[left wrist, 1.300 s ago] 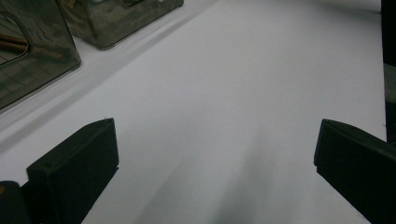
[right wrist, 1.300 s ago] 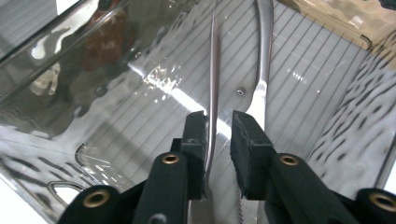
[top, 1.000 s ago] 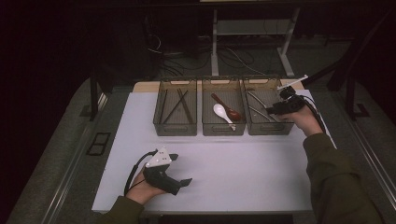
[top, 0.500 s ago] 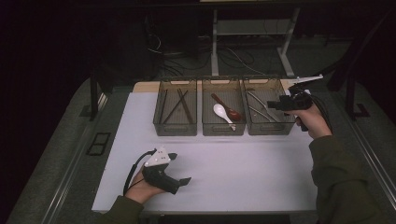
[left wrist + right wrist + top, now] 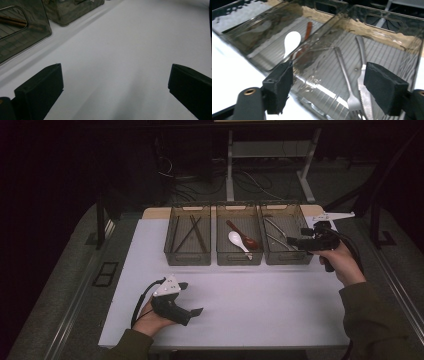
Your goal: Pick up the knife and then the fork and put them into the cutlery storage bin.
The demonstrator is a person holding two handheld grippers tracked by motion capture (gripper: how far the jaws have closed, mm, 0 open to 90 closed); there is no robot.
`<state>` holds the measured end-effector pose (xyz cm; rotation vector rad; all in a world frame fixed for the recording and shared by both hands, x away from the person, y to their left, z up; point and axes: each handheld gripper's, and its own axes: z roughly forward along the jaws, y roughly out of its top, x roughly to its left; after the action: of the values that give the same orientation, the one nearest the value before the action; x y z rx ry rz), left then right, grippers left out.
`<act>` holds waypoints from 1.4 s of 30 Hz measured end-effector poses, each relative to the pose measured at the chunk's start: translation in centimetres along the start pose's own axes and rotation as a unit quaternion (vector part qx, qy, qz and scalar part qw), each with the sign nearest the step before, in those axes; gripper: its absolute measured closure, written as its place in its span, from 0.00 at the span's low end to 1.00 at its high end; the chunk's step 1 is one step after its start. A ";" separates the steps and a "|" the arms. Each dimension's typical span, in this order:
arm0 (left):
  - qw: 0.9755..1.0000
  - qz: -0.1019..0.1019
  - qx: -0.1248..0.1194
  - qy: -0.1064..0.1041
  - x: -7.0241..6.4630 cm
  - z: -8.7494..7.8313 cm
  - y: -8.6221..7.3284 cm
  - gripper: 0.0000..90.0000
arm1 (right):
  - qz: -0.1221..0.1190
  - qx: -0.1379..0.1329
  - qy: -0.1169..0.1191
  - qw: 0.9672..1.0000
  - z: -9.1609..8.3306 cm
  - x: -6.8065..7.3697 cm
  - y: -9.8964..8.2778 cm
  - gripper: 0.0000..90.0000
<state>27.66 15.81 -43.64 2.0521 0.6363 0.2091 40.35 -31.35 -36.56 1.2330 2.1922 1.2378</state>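
Three clear bins stand in a row on the white table. The right bin point(image 5: 286, 235) holds a metal fork point(image 5: 344, 75) and a knife point(image 5: 362, 77). My right gripper point(image 5: 295, 241) hovers at that bin's right wall and points into it. Its jaws have just been opening; they stand open with nothing between the pads point(image 5: 384, 87). The middle bin point(image 5: 239, 237) holds a white spoon point(image 5: 292, 41) and a brown spoon point(image 5: 308, 27). My left gripper point(image 5: 191, 298) rests open on the table at the front left, its jaws wide over bare white surface point(image 5: 115, 62).
The left bin point(image 5: 189, 235) holds dark chopsticks point(image 5: 192, 232). A wide stretch of white table point(image 5: 260, 295) lies between the bins and the front edge. Beyond the table stand a metal frame and loose cables on the dark floor.
The right gripper has drawn back to the right from over the right bin, and its jaws have spread wider. The left gripper has stayed where it was.
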 end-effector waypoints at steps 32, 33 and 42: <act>1.000 0.008 0.003 0.002 0.0 -0.3 -0.2 0.00 | -0.023 -0.047 0.058 0.997 -3.7 7.3 -10.1 0.20; 1.000 0.008 0.003 0.002 0.0 -0.3 -0.2 0.00 | -0.022 -0.048 0.058 0.997 -3.8 7.3 -10.3 0.20; 1.000 0.010 0.006 0.001 0.0 -0.4 -0.2 0.00 | -0.015 -0.059 0.067 0.996 -4.4 8.1 -12.6 0.20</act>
<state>27.42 16.19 -43.56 2.0708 0.6191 0.2202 26.41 -30.19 -43.43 1.0956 2.1838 1.4537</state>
